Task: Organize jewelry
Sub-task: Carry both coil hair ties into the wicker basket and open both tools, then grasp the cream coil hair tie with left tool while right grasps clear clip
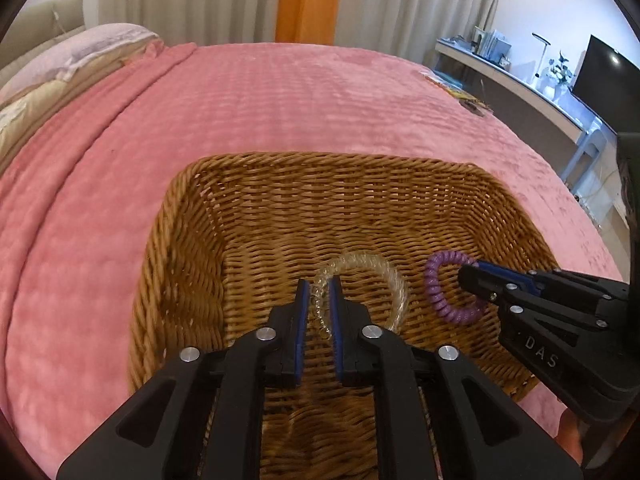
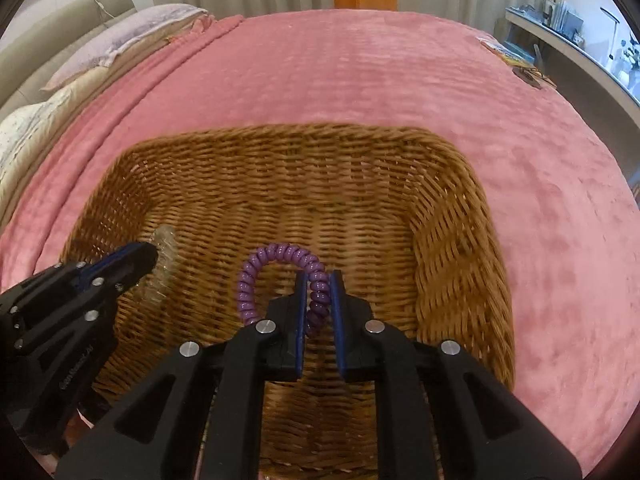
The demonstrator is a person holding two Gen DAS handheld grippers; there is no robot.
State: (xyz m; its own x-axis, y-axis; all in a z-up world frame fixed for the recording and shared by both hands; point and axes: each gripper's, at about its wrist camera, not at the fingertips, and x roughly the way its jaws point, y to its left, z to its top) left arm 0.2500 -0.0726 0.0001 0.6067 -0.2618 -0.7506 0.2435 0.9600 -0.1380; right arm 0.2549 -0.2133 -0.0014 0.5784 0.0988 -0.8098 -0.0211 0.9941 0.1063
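Note:
A woven wicker basket (image 1: 320, 158) (image 2: 280, 132) sits on a pink bedspread, and both grippers reach down into it. My left gripper (image 1: 320, 284) (image 2: 148, 256) has a clear coiled bracelet (image 1: 384, 268) (image 2: 164, 240) between its blue pads. The pads stand slightly apart and the coil looks loose, resting on the basket floor. My right gripper (image 2: 319, 276) (image 1: 466, 276) is shut on a purple coiled bracelet (image 2: 256, 272) (image 1: 436, 292). Its loop arcs up and to the left just above the basket floor.
The pink bedspread (image 1: 280, 96) stretches around the basket on all sides. Pillows (image 1: 80, 52) lie at the far left. Small flat items (image 1: 460, 94) rest at the bed's far right corner. A desk with a monitor (image 1: 600, 76) stands beyond the bed on the right.

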